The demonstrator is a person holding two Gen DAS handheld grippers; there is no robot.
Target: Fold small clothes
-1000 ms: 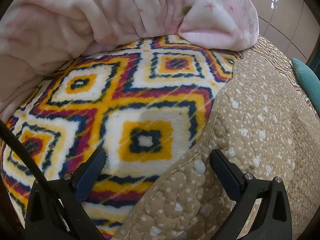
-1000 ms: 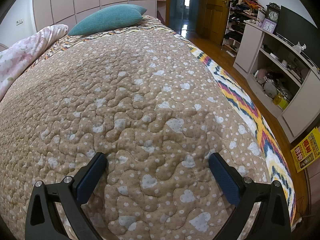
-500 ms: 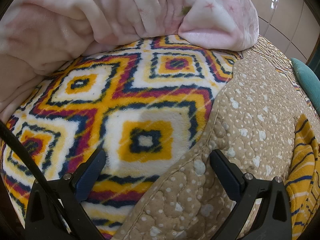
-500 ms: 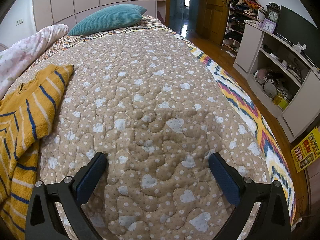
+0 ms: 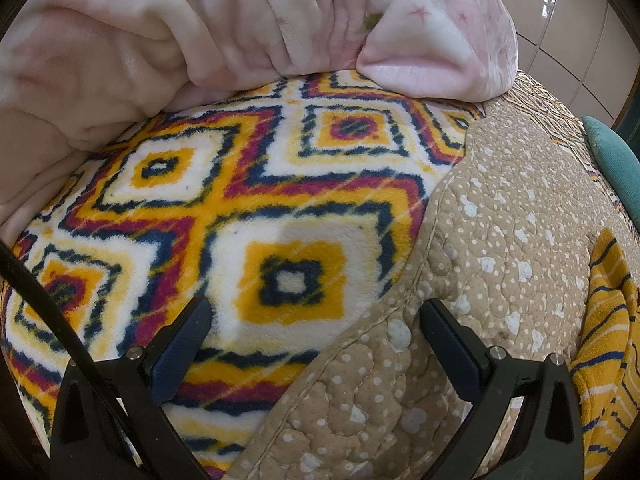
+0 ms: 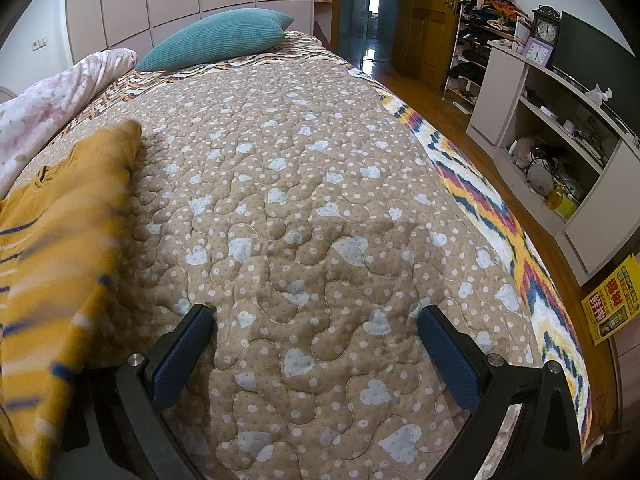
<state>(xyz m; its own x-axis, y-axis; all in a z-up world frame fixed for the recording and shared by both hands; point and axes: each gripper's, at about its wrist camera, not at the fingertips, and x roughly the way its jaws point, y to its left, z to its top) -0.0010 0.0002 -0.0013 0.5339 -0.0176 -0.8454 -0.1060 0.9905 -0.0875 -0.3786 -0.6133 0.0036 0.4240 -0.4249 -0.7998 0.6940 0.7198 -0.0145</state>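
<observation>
A small mustard-yellow garment with navy and white stripes (image 6: 60, 248) lies on the tan quilted bedspread (image 6: 320, 184) at the left of the right wrist view, blurred with motion. It also shows at the right edge of the left wrist view (image 5: 608, 320). My right gripper (image 6: 316, 320) is open and empty just above the quilt, with the garment beside its left finger. My left gripper (image 5: 316, 316) is open and empty over the edge where the quilt (image 5: 500, 240) meets a fleece blanket (image 5: 240, 200).
A bunched pink blanket (image 5: 240, 20) lies beyond the patterned fleece. A teal pillow (image 6: 216, 38) sits at the head of the bed. The bed's right edge drops to a wooden floor (image 6: 440, 100), with white shelving (image 6: 560, 140) along the wall.
The striped garment was absent a second ago, then landed on the quilt between the grippers. It now lies closer to the right gripper and is still moving. Both grippers have stayed put.
</observation>
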